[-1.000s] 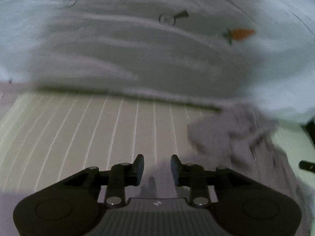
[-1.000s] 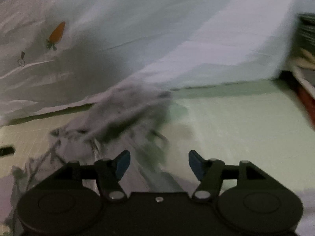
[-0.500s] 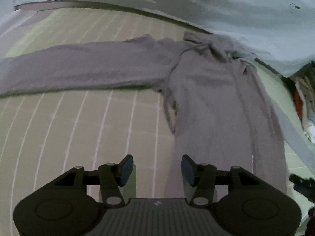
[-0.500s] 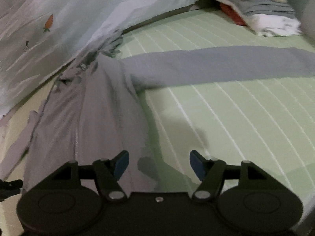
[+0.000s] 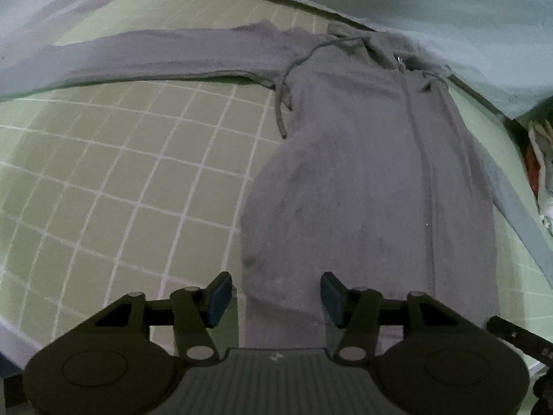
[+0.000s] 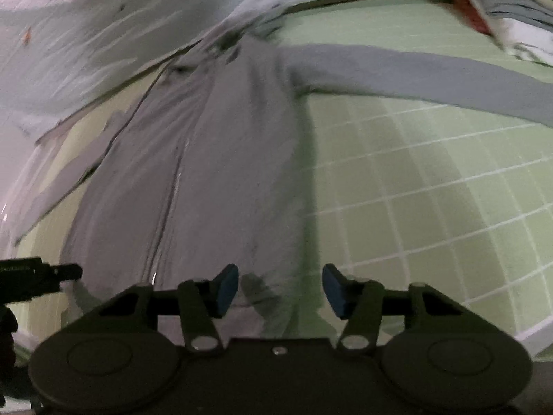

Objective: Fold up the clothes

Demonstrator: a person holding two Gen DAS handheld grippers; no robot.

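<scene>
A grey zip hoodie (image 5: 363,180) lies flat, front up, on a green gridded mat (image 5: 121,180), with one sleeve (image 5: 166,55) stretched out to the left. My left gripper (image 5: 275,298) hovers over the hem's left corner; its jaws are opening, the cloth lies between them and the pads (image 5: 218,295) are clear of it. In the right wrist view the hoodie (image 6: 214,159) fills the left half and its other sleeve (image 6: 414,76) runs off to the right. My right gripper (image 6: 280,294) is closing over the hem's right corner, and its pads (image 6: 332,292) do not press the cloth.
A pale sheet with small carrot prints (image 6: 86,34) lies rumpled along the mat's far side. A stack of folded clothes (image 6: 501,3) sits at the far right. The left gripper's black body (image 6: 31,278) shows at the left of the right wrist view.
Both grippers have pulled back from the hood end to the hem, and the hoodie has gone from bunched to spread flat. The left jaws stand wider and the right jaws narrower.
</scene>
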